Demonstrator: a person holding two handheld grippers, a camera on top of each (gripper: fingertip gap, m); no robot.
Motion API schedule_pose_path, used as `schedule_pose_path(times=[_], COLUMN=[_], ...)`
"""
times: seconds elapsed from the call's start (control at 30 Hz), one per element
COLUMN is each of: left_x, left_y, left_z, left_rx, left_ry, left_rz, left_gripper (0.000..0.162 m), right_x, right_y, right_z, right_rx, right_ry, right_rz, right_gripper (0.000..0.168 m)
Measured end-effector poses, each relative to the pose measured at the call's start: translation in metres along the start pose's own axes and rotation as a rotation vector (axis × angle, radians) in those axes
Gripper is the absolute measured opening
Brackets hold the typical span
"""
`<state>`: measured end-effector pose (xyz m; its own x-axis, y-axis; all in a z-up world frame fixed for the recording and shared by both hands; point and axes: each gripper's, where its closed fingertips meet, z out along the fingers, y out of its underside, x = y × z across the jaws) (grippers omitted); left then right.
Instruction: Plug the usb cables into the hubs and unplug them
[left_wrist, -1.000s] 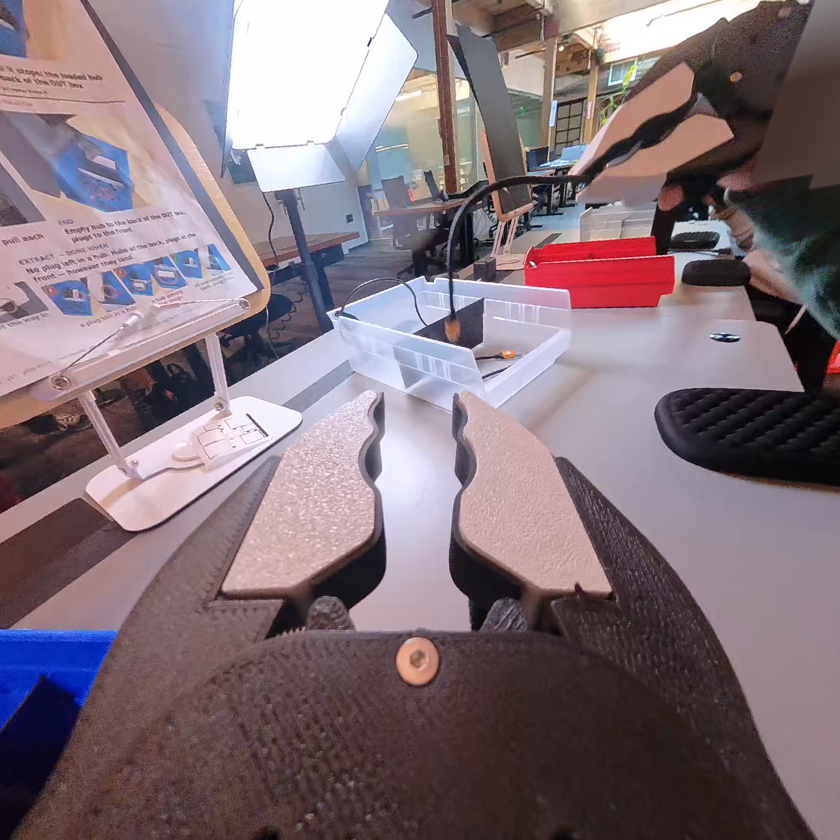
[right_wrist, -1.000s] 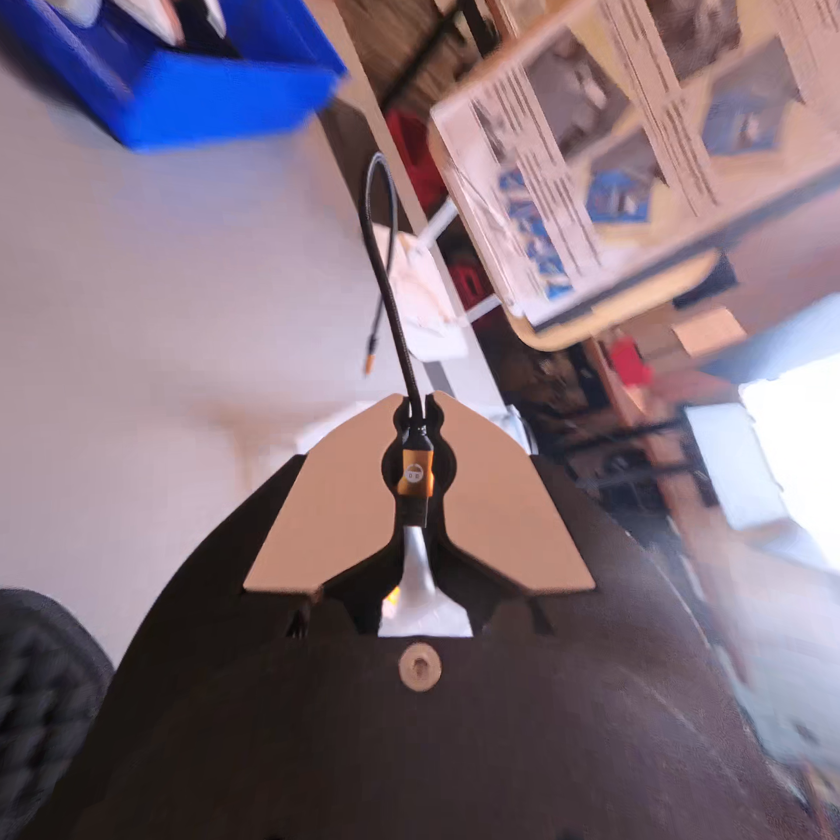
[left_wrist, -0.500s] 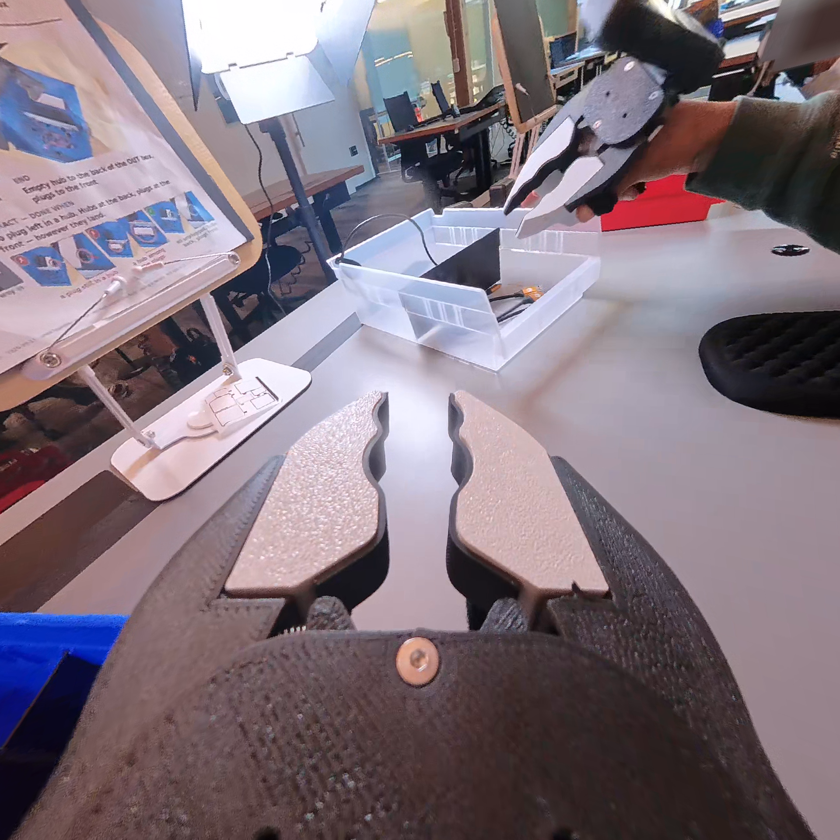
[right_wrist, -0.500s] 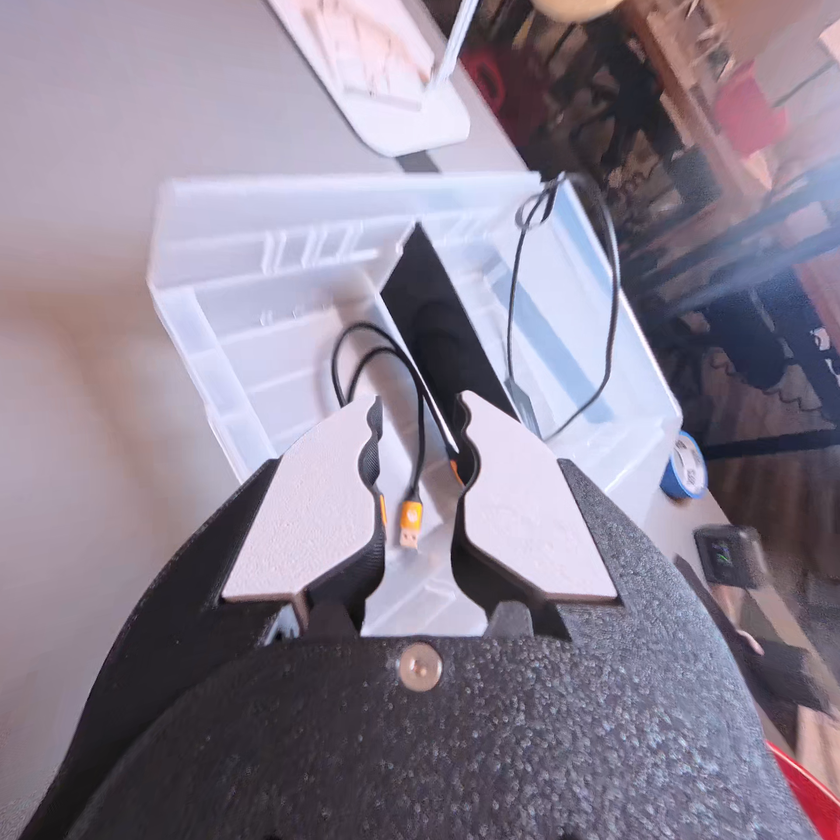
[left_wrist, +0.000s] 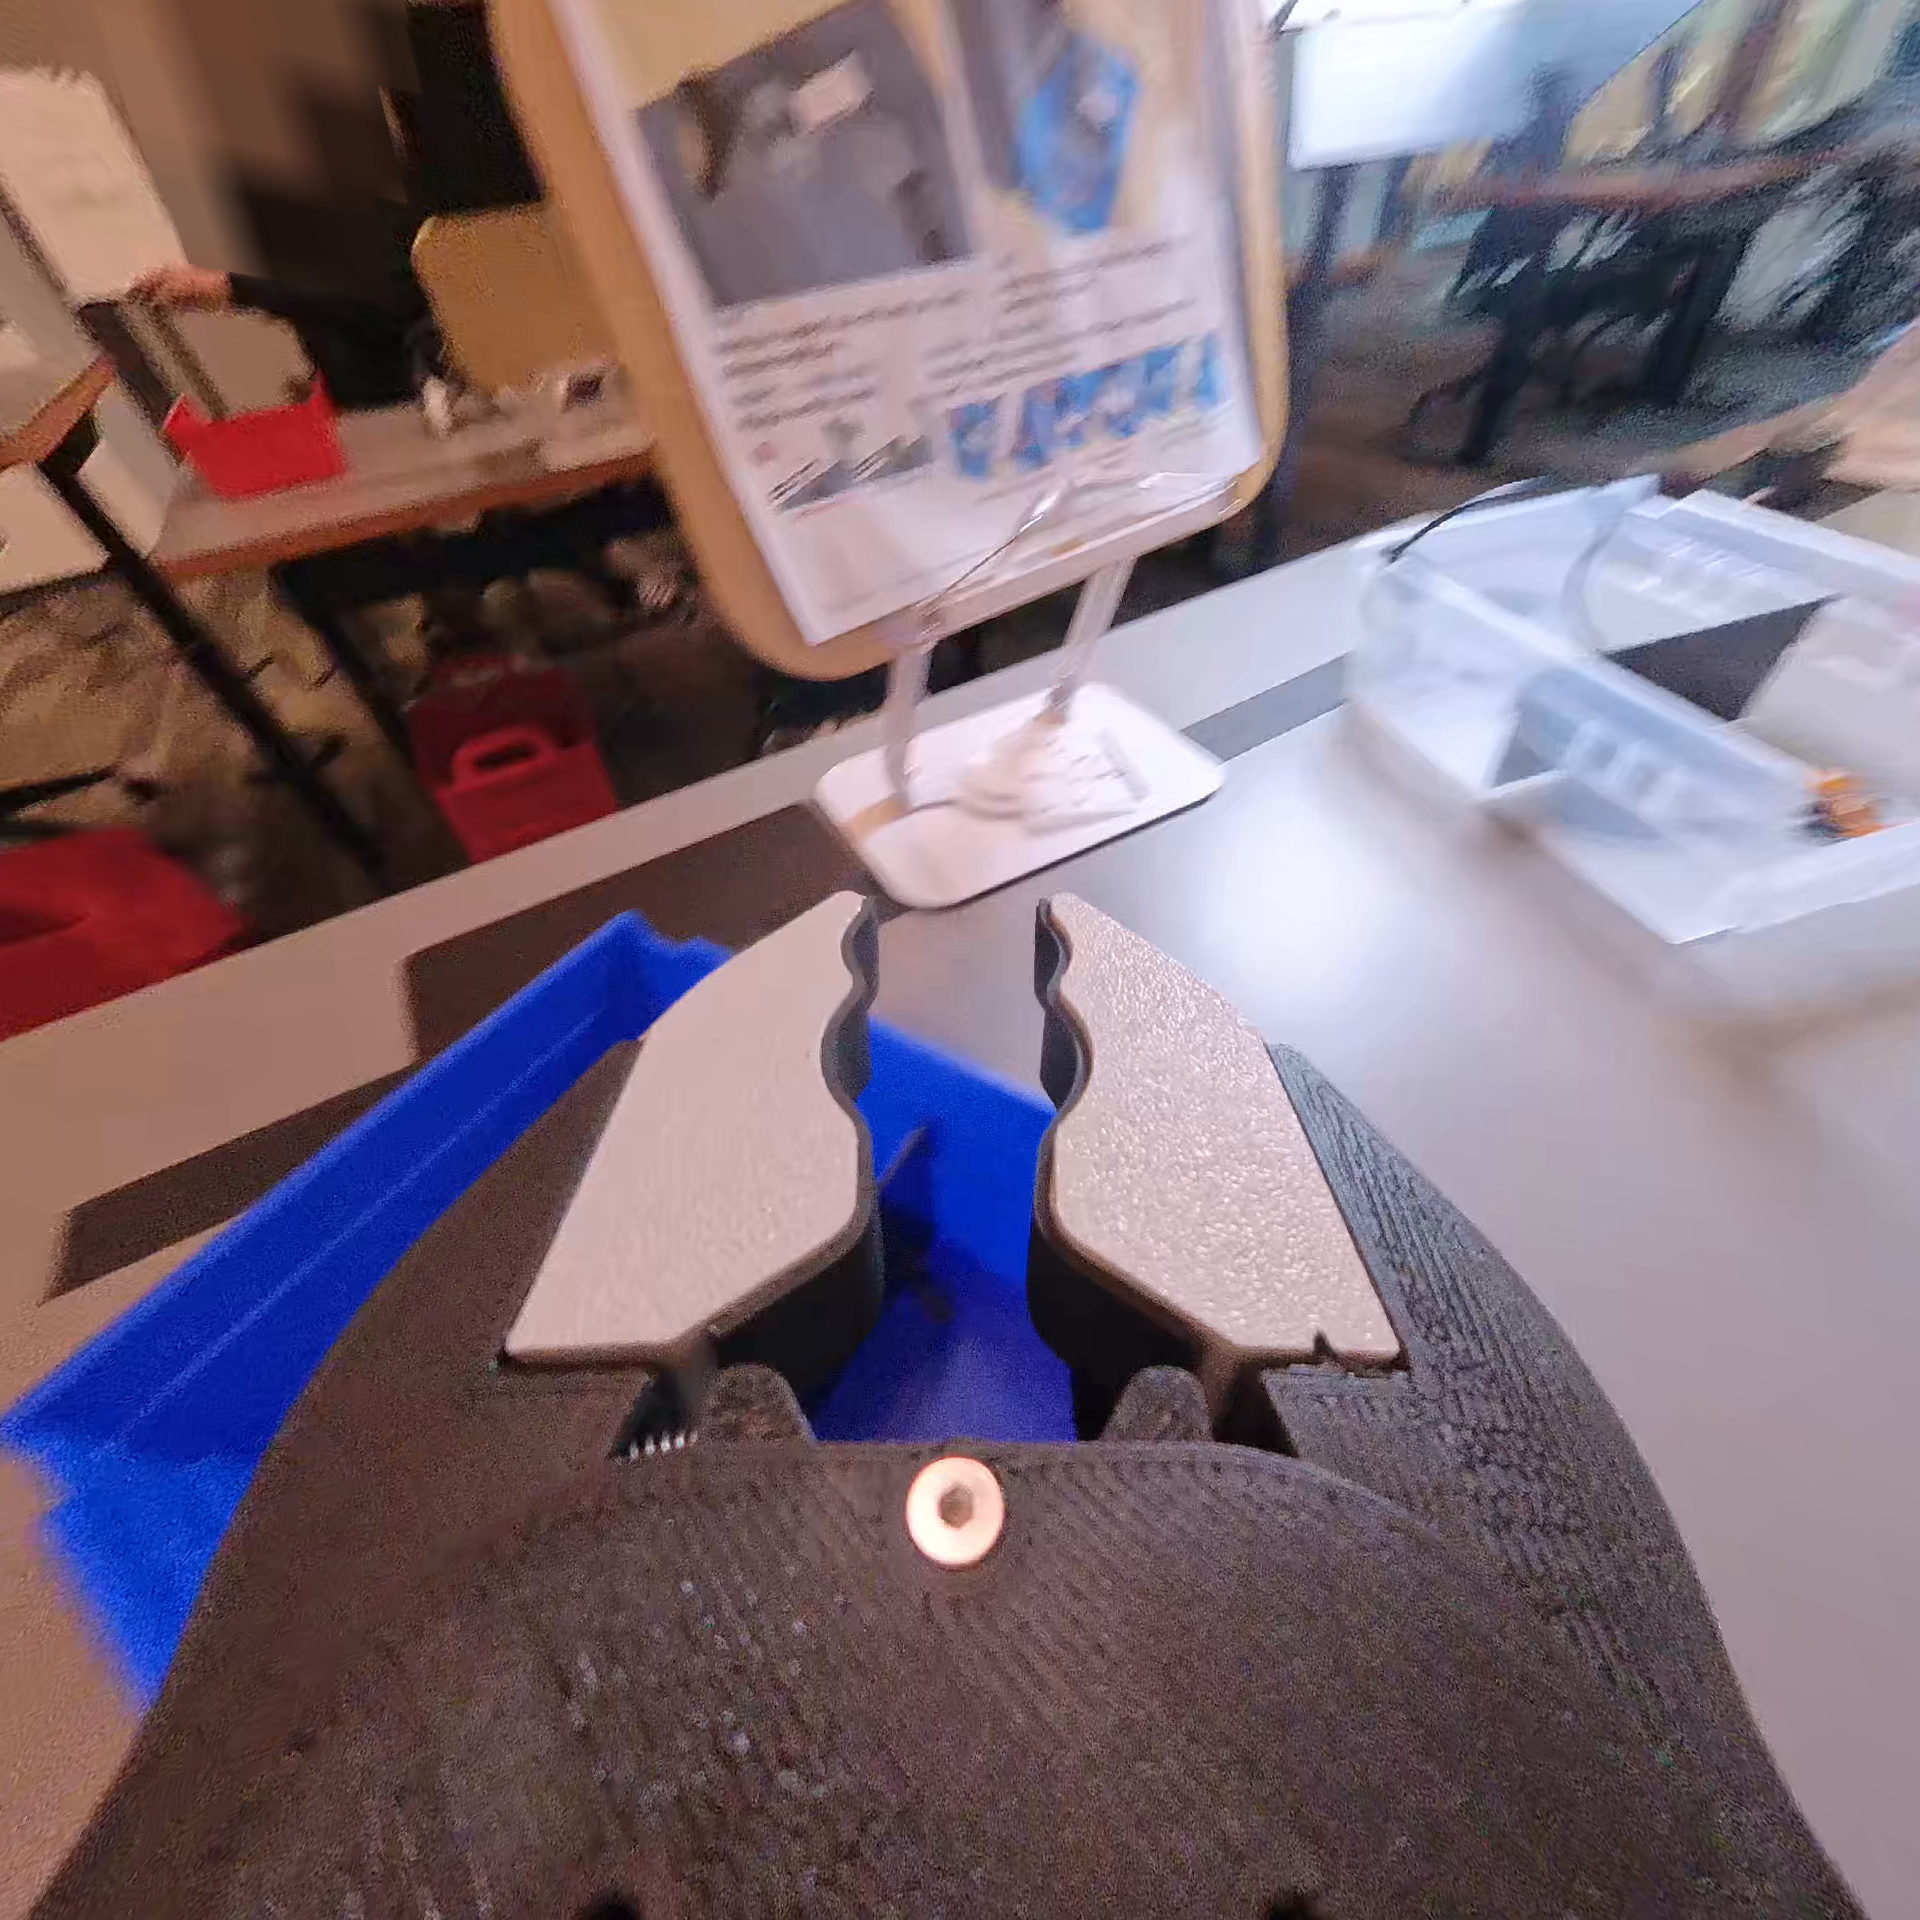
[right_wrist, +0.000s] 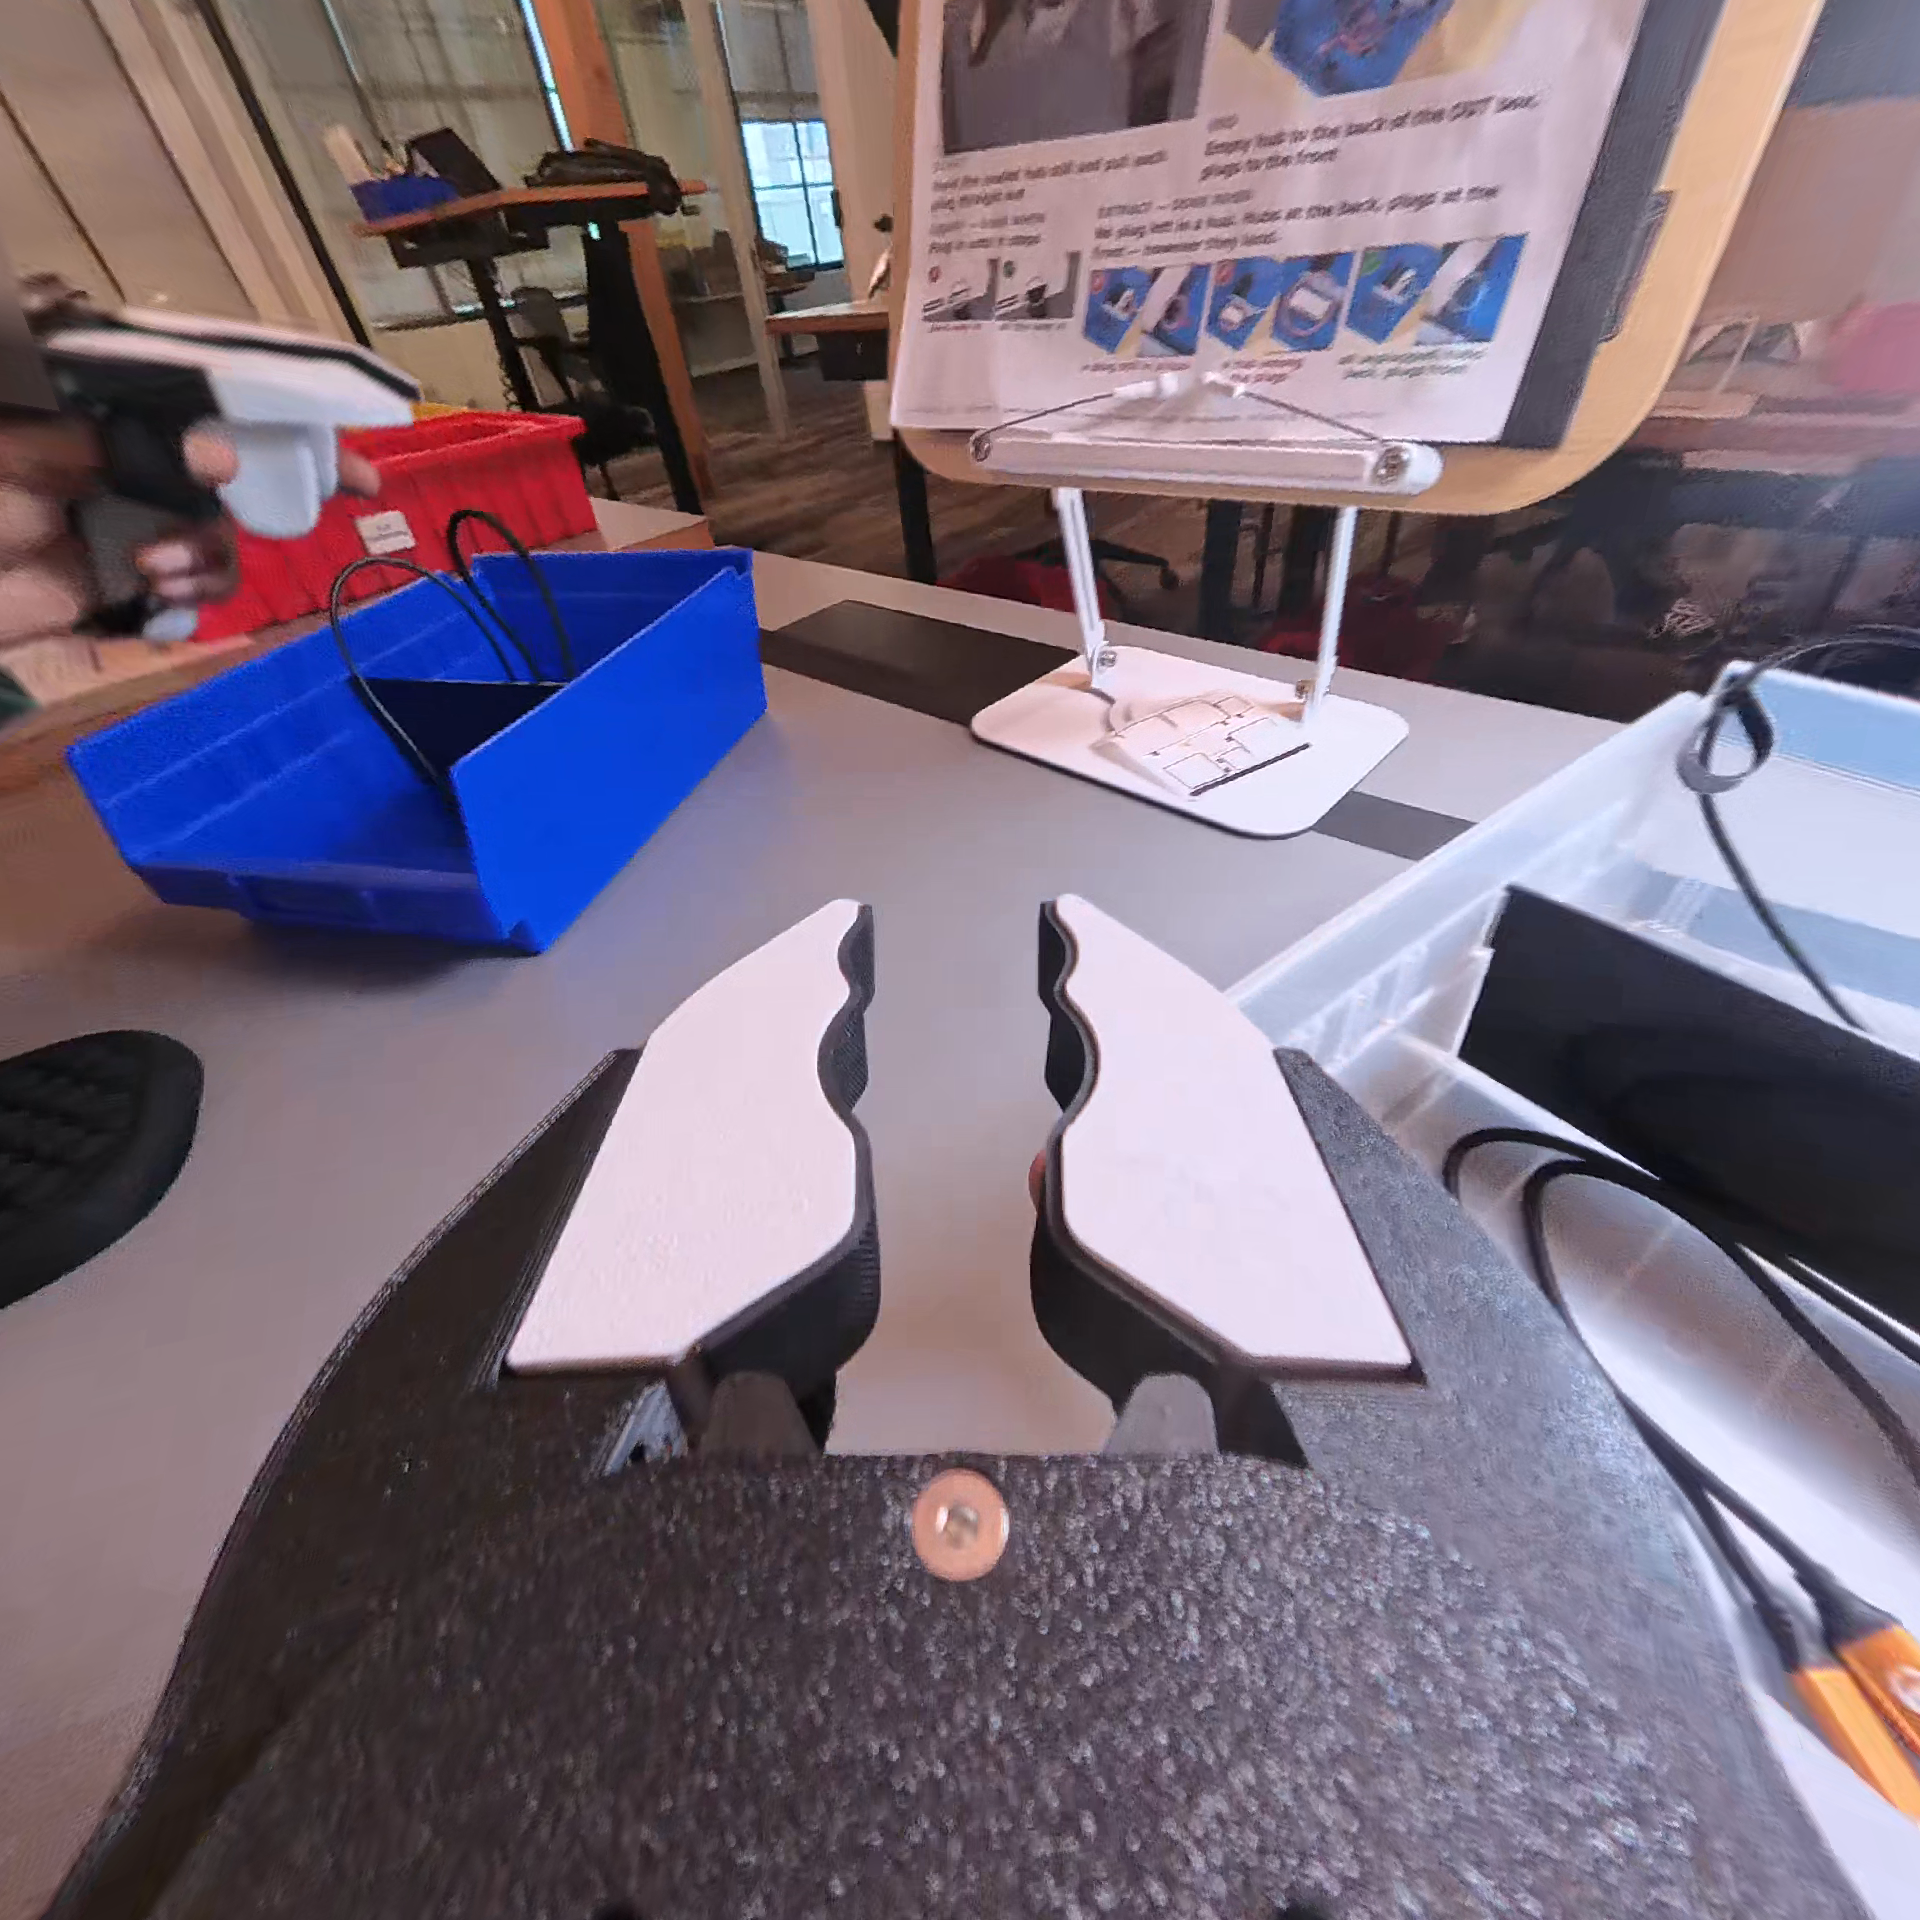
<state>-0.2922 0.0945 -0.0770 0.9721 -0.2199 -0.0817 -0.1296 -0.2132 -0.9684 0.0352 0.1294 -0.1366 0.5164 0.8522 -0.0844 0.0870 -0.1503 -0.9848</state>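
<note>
Open office: desks (right_wrist: 540, 203), wooden post (right_wrist: 613, 208), windows (right_wrist: 795, 182).

Printed instruction sheet (right_wrist: 1236, 197) (on white stand)

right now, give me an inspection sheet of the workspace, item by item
surface: grey table with a dark strip along the far edge.
job's things: blue bin on the left, clear bin on the right, each with a black divider; no hub clearly seen.
clutter: sheet stand between the bins; black pad near left.
claws: left claw open, empty, over the blue bin; right claw open, empty, over bare table.
cables: black cables loop out of the blue bin; orange plugs lie in the clear bin.
surroundings: red bin, desks and chairs behind.
</note>
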Motion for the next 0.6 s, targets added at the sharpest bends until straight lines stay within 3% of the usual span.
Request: schedule_pose_path(times=[0.17,0.23,0.3,0.43,0.57,0.6], left_x=[-0.083,-0.097,-0.08,-0.063,-0.077,-0.08], left_y=[0.052,0.075,0.068,0.051,0.094,0.107], left_z=[0.029,0.033,0.033,0.011,-0.004,-0.004], left_rx=[-0.43,-0.582,-0.574,-0.529,-0.741,-0.79], left_ry=[-0.059,-0.038,0.118,0.27,0.221,0.202], left_rz=[-0.001,-0.029,-0.05,0.031,0.194,0.242], left_gripper=[0.035,0.047,0.047,0.047,0.054,0.045], right_x=[-0.011,-0.012,-0.012,-0.011,-0.014,-0.016], right_y=[0.019,0.023,0.025,0.028,0.031,0.031], right_z=[0.012,0.012,0.009,0.004,0.009,0.01], right_rx=[-0.015,-0.027,-0.03,-0.031,-0.048,-0.051], right_ry=[-0.064,-0.074,-0.077,-0.106,-0.146,-0.157], right_rz=[0.016,0.015,-0.003,-0.006,0.042,0.044], right_gripper=[0.029,0.029,0.028,0.026,0.025,0.025])
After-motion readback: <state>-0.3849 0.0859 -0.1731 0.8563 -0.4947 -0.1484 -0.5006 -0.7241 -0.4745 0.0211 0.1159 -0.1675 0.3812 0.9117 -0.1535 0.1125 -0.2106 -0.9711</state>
